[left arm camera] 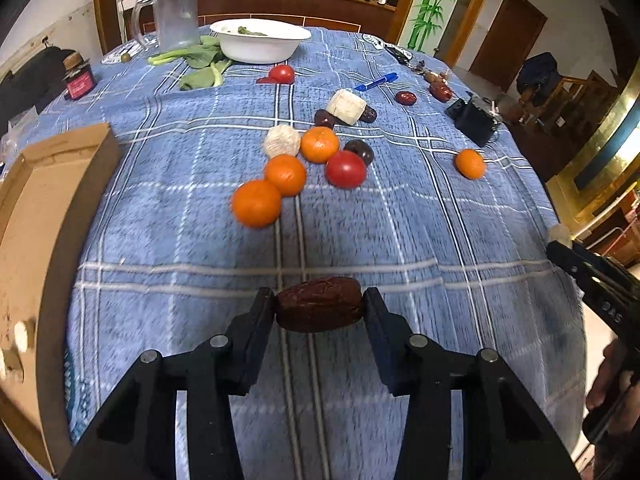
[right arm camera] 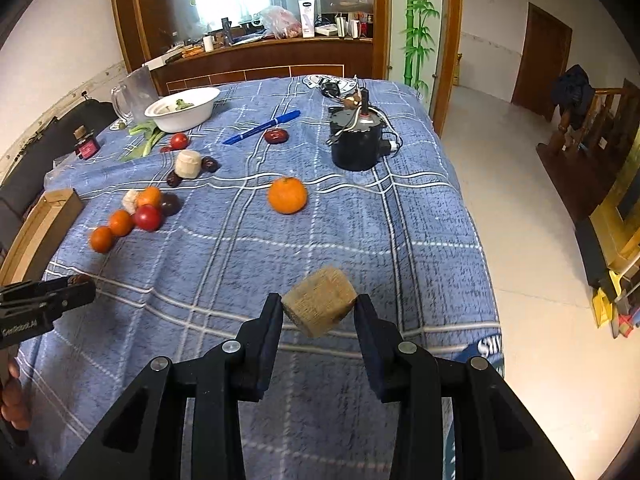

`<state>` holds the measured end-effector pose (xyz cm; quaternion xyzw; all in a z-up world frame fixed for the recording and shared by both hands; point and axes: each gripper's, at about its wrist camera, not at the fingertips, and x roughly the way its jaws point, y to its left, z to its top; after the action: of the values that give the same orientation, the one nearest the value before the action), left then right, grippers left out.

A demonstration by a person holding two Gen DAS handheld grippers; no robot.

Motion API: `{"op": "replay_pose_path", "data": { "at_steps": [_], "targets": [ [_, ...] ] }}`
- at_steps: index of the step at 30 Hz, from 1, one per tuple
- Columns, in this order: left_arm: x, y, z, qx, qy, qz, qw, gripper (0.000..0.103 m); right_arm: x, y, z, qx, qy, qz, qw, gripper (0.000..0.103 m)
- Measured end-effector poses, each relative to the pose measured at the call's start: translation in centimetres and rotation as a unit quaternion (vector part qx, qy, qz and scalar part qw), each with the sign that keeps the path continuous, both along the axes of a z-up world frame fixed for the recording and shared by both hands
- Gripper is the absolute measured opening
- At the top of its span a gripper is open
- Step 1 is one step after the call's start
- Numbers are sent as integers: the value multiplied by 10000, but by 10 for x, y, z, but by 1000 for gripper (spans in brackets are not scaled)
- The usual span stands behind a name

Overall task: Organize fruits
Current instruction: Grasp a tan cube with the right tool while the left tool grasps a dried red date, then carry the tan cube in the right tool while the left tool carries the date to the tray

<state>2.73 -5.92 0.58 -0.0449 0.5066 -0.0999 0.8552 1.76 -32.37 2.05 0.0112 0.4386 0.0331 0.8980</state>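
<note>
- Fruits lie scattered on the blue plaid tablecloth point(left arm camera: 440, 232); in the left wrist view, four oranges show: three in a centre cluster, the nearest point(left arm camera: 256, 203) at its lower left, and a lone orange point(left arm camera: 470, 164) at the right.
- Two tomatoes: one point(left arm camera: 345, 169) in the cluster, one point(left arm camera: 281, 74) higher up, below the white bowl point(left arm camera: 260, 42).
- One wrinkled date point(left arm camera: 319, 304), bottom centre, is clamped end to end by the left gripper point(left arm camera: 319, 306).
- Right gripper point(right arm camera: 319, 307), bottom centre of the right wrist view, is clenched on one pale block point(right arm camera: 319, 305), held tilted above the cloth.
- One cardboard box point(left arm camera: 48, 216) sits at the left edge.
- One blue pen point(right arm camera: 262, 127) and one black cylinder point(right arm camera: 356, 144) sit in the upper middle.
</note>
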Motion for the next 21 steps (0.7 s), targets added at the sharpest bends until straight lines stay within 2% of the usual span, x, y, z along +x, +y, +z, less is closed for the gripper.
{"op": "replay_pose_path", "data": {
  "at_steps": [4,9,21],
  "targets": [
    [-14,22,13,-53,-163,-71,9998,44,-10,24,-1,-164,60,36,9998,40],
    [-25,49,25,-93,-284,-55,9995,44,-17,57,-1,21,144,85,9999,40],
    [-37,129,44,-101,-570,446,9973,45,-6,165,8,-16,100,894,9959,40]
  ]
}}
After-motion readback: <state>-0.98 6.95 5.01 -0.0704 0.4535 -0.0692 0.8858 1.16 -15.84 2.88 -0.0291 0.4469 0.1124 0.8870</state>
